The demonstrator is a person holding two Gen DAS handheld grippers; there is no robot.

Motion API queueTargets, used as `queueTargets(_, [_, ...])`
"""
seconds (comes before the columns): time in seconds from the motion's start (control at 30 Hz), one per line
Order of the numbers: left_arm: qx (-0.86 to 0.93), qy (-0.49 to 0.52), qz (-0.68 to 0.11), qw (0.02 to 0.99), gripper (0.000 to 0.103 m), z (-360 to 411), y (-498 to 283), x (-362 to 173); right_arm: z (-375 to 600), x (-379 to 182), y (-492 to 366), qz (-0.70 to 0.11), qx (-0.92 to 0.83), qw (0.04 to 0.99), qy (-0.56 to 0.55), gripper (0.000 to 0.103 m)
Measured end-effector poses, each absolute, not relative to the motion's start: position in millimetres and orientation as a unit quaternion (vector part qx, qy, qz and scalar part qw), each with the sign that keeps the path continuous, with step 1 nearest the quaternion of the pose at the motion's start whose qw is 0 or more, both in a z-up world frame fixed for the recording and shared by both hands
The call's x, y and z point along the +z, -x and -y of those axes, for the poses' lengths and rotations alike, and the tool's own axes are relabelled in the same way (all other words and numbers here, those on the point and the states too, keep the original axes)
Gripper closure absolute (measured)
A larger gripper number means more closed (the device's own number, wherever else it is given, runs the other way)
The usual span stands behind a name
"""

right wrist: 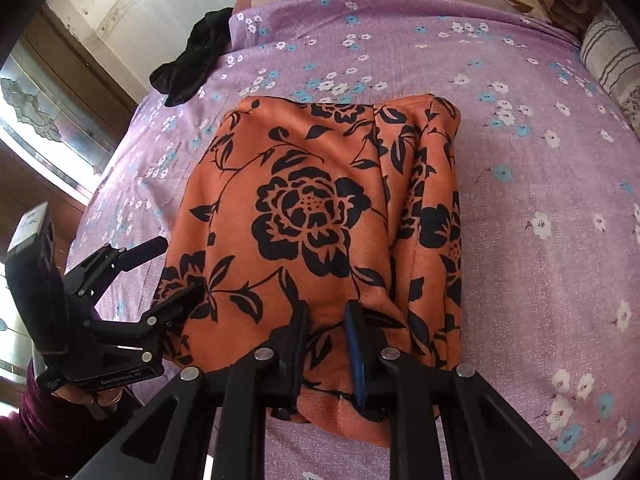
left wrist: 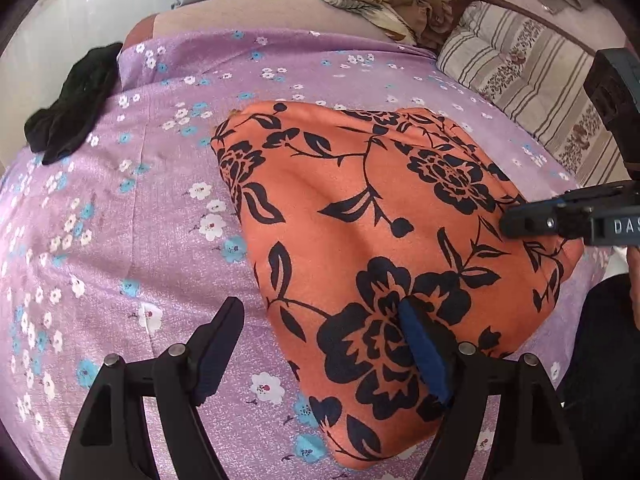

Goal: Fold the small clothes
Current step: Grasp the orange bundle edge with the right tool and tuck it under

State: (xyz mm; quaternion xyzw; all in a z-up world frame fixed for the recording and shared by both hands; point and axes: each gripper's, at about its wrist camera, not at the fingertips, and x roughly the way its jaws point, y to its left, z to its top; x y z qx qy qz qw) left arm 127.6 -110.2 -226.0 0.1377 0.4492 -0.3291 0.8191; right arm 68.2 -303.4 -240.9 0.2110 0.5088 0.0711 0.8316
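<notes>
Now right claw [right wrist: 328,320] pinching orange garment [right wrist: 312,208] near edge; left claw [left wrist: 320,344] spread beside it.

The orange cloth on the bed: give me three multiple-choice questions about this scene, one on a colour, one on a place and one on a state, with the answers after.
1. The print on the cloth is: A white, B black, C blue.
2. The black garment lies: A on the cloth, B between the fingers of the left gripper, C at the far left edge of the sheet.
3. The left gripper is: A open, B shut on the cloth, C shut on the garment.

Answers:
1 B, since black flowers and leaves cover the orange fabric.
2 C, since it sits bunched at the sheet's far left edge, apart from the cloth.
3 A, since its fingers stand wide apart, one over the cloth and one over the sheet.
</notes>
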Motion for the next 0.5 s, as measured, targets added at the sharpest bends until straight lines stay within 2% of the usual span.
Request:
queueTargets(0.2, [-0.322, -0.138, -0.444, 0.824, 0.017, 112, -126, -228, 326, -222, -131, -0.476, 0.005, 0.849, -0.228, 0.081])
queueTargets(0.33, [-0.322, -0.137, -0.444, 0.825, 0.016, 111, -127, -228, 343, -265, -181, -0.499, 0.01, 0.811, -0.305, 0.081])
queueTargets(0.4, [-0.321, -0.135, -0.446, 0.824, 0.014, 111, -128, -229, 353, -289, -190, -0.48, 0.036, 0.802, -0.354, 0.083])
queueTargets(0.5, [-0.322, -0.138, -0.446, 0.824, 0.014, 112, -129, -228, 363, -290, -182, -0.466, 0.046, 0.792, -0.391, 0.084])
